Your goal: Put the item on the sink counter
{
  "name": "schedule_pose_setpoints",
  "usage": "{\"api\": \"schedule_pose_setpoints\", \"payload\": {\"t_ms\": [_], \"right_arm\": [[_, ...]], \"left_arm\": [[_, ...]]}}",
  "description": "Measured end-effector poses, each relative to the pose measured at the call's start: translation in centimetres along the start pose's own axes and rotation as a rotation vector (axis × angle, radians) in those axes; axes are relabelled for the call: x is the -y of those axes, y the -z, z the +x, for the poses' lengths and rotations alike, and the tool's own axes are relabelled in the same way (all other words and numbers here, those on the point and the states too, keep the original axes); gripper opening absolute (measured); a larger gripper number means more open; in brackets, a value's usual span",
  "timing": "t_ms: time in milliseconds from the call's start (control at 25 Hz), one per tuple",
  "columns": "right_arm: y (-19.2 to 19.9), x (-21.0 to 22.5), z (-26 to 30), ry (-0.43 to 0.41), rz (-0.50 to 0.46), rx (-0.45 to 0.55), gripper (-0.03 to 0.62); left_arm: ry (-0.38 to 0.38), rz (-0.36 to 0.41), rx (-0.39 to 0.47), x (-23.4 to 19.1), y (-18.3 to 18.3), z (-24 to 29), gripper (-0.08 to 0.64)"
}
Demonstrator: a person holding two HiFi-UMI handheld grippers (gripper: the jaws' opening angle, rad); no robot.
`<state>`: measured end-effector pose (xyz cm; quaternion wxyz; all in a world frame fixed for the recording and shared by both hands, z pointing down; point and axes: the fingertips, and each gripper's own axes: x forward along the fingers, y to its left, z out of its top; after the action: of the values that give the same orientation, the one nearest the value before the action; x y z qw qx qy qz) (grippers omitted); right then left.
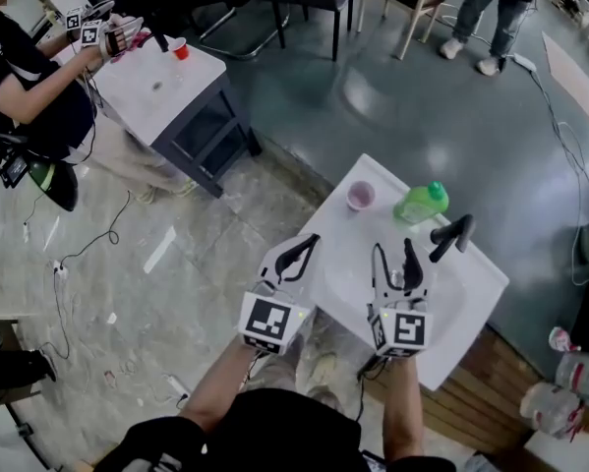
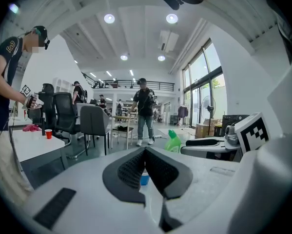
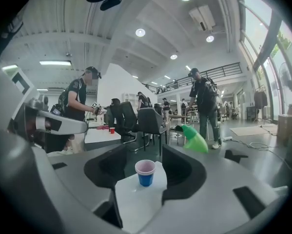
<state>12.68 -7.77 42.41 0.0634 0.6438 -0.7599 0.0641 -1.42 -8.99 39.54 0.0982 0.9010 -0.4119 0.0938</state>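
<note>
A small blue cup (image 1: 360, 196) with a pale pink inside stands upright on the far corner of the white sink counter (image 1: 481, 283). A green bottle (image 1: 422, 203) lies tilted beside it, and a black faucet (image 1: 451, 236) rises over the basin. My right gripper (image 1: 392, 259) hovers above the counter's near side, open and empty; in the right gripper view the cup (image 3: 145, 172) shows beyond its parted jaws. My left gripper (image 1: 302, 251) hangs off the counter's left edge, its pads meeting at the tips. The cup (image 2: 144, 179) peeks from behind them.
A second white table (image 1: 166, 87) with a red cup (image 1: 180, 49) stands at upper left, where a seated person works with grippers. Another person (image 1: 491, 8) stands at the top right near chairs. Plastic bottles (image 1: 559, 391) sit at lower right. Cables lie on the floor.
</note>
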Motion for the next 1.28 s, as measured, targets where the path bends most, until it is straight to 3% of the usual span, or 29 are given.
{"api": "schedule_pose_setpoints", "payload": {"t_ms": [480,1280], "right_arm": [[-4.9,0.5,-9.5,0.041,-0.011,0.043,0.159],[-5.9,0.7,-25.3,0.088,-0.040,0.109,0.068]], "left_arm": [[0.011,0.057,0.090,6.1,-4.4,-5.2,0.003],[0.033,0.110,0.130,16.7,-4.7,-15.3,0.003]]}}
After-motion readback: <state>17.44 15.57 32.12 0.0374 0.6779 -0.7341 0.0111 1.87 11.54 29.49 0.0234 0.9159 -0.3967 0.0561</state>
